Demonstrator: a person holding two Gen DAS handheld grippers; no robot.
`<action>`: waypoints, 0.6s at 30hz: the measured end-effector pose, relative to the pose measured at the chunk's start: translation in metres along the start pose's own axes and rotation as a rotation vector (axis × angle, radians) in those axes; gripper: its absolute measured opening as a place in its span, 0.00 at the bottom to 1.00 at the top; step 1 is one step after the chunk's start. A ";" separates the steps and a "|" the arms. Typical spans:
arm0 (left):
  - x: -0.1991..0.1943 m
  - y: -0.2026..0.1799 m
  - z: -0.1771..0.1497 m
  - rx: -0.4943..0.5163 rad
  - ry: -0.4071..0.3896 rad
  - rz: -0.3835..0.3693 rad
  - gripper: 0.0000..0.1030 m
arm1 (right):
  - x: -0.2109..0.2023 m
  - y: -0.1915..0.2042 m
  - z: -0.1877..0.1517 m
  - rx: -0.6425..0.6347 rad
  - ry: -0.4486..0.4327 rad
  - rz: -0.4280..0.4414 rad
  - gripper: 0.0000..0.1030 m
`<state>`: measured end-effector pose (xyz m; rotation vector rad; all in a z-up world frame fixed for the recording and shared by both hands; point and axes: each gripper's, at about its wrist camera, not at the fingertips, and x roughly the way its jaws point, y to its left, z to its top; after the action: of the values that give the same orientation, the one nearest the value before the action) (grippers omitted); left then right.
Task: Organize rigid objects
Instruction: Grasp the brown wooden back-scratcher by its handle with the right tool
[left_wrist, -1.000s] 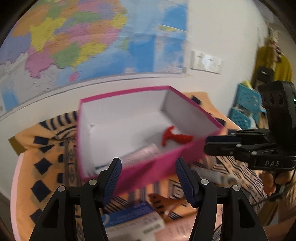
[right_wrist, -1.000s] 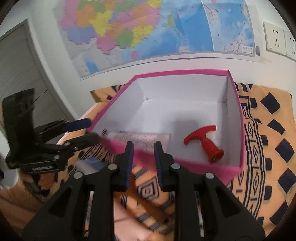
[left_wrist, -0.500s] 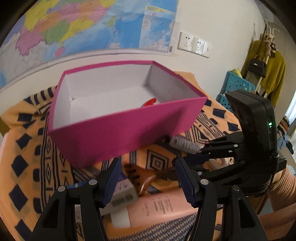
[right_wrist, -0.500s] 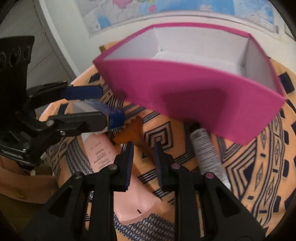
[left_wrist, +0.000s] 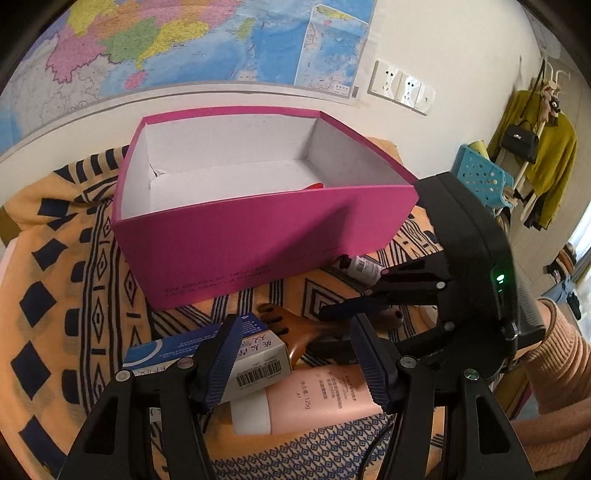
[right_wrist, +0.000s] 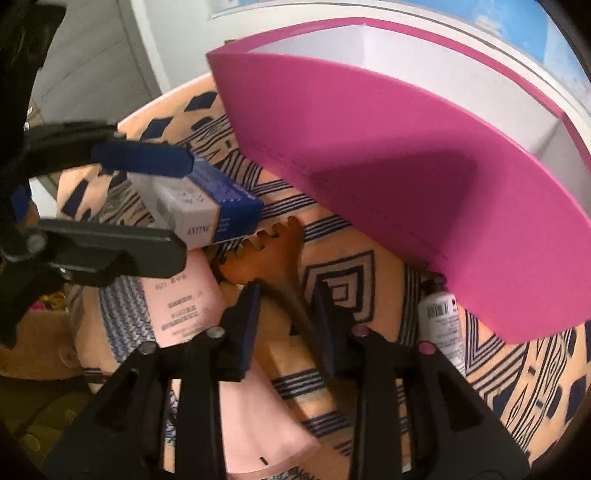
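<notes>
The right gripper (right_wrist: 288, 325), fingers just parted, straddles the wooden comb's (right_wrist: 275, 254) slim, stiff, light handle before the pink box (right_wrist: 388, 177), best pinched mid-handle; the left gripper (left_wrist: 295, 354) hovers half-open, empty.

Red object (left_wrist: 316, 185) mostly hidden behind the pink box (left_wrist: 258, 236) wall; perhaps a handle.

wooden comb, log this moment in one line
right gripper: open, straddling wooden comb handle | left gripper: open, empty | pink box: unmoved target
</notes>
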<state>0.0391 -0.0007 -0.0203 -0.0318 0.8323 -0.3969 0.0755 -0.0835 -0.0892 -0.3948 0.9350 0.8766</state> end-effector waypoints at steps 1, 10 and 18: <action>0.000 0.000 0.000 -0.002 0.000 -0.002 0.60 | 0.001 0.000 -0.001 -0.002 0.002 -0.002 0.33; 0.001 -0.001 -0.001 -0.006 0.005 -0.023 0.60 | -0.012 0.002 -0.012 -0.014 -0.026 -0.025 0.16; 0.014 -0.019 -0.007 0.038 0.041 -0.091 0.60 | -0.041 -0.015 -0.025 0.119 -0.128 0.023 0.16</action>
<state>0.0360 -0.0227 -0.0316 -0.0266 0.8654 -0.5001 0.0619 -0.1278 -0.0695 -0.2237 0.8694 0.8525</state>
